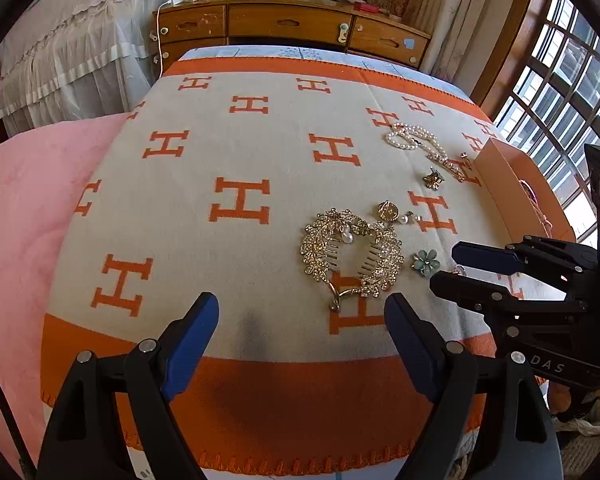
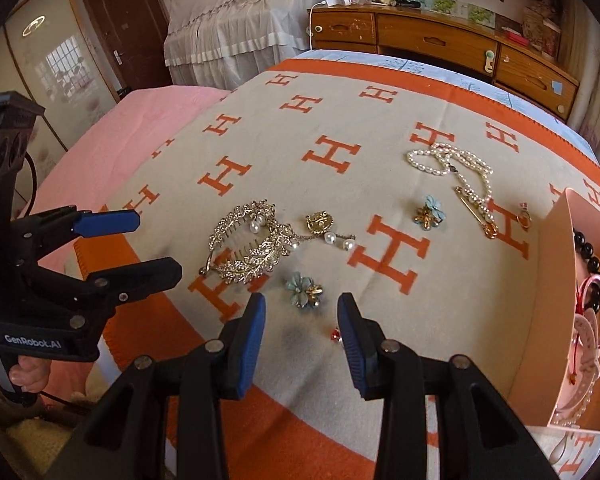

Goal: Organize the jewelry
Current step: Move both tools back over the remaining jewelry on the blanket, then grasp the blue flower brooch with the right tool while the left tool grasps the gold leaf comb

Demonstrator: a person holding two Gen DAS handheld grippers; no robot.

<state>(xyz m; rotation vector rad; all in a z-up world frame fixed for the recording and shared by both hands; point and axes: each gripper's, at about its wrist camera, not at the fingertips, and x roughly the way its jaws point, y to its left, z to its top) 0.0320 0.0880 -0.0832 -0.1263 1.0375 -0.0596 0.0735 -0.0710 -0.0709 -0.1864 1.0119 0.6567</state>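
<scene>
Jewelry lies on an orange-and-cream blanket (image 1: 240, 152). It includes a gold rhinestone hair comb (image 1: 352, 256) (image 2: 248, 242), a gold pearl earring (image 2: 324, 226), a pearl necklace (image 1: 410, 138) (image 2: 448, 160), a gold pin (image 2: 476, 210) and two blue flower earrings (image 2: 304, 290) (image 2: 430, 212). My right gripper (image 2: 302, 308) (image 1: 446, 266) is open, and the nearer flower earring lies just ahead of its tips, untouched. A tiny red piece (image 2: 335, 335) sits by its right finger. My left gripper (image 1: 300, 312) (image 2: 158, 244) is wide open and empty, near the comb.
A pink box (image 2: 556, 280) (image 1: 516, 184) at the right holds a black bead bracelet (image 2: 588, 252) and a red cord. A pink cover (image 1: 28, 208) lies to the left. A wooden dresser (image 1: 288, 22) stands beyond the bed's far end. A hand (image 2: 24, 372) grips the left gripper's handle.
</scene>
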